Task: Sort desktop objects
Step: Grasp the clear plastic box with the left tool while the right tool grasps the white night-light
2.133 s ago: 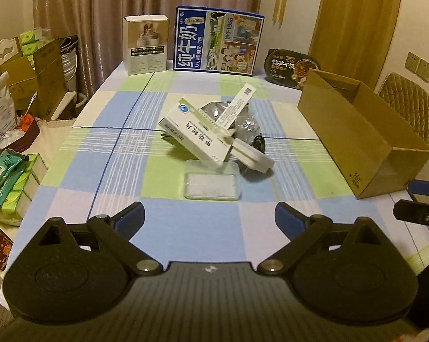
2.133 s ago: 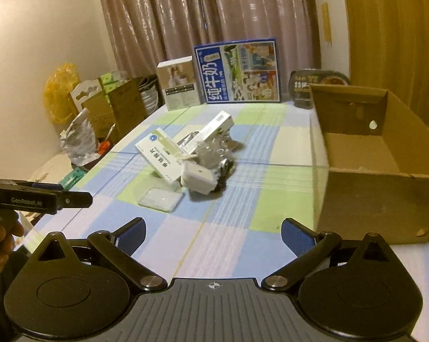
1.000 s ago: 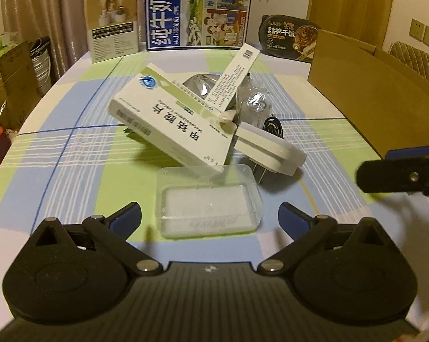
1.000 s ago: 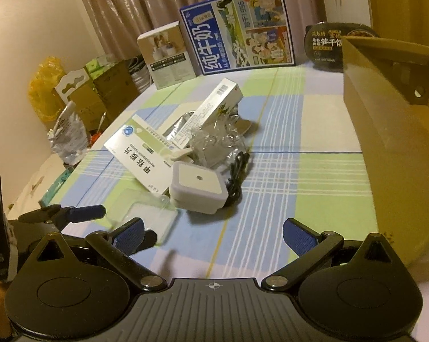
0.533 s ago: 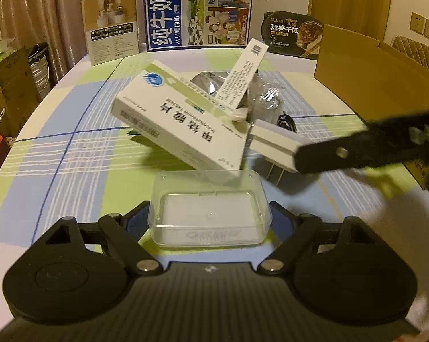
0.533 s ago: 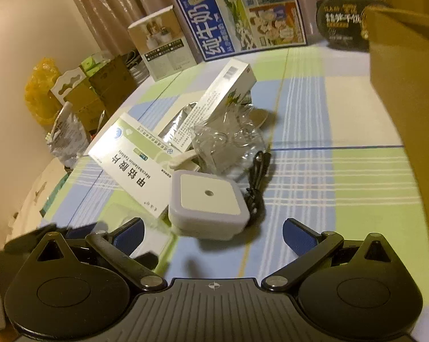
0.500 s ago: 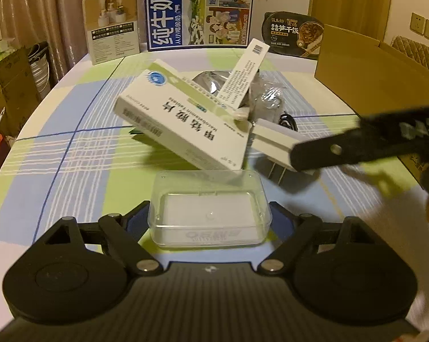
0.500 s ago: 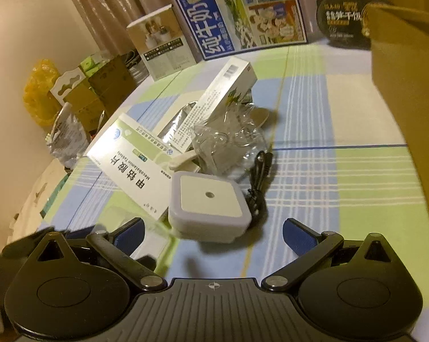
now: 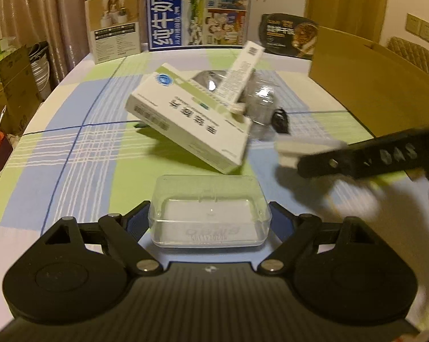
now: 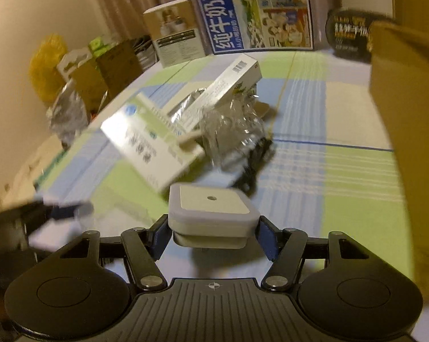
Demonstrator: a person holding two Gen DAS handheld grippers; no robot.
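Left tongs (image 9: 210,222) clamped on clear plastic case (image 9: 209,211); right tongs (image 10: 213,235) clamped on white plug adapter (image 10: 213,209). Beyond both, mid-worktop: tilted medicine box (image 9: 188,121), crinkled plastic bag (image 10: 233,126), cardboard box (image 10: 408,131) along right edge.

clear glossy plastic case (image 9: 209,213) | matt white plastic plug (image 10: 213,210) | brown cardboard box (image 9: 365,85) | woven checked tablecloth (image 9: 71,148)

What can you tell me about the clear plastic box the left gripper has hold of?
The clear plastic box is a shallow, transparent rectangle with rounded corners and faint embossed lettering on its near wall. Something flat and white lies inside. It sits level, gripped at both short ends by the left gripper, just in front of the tilted medicine carton, apart from it.
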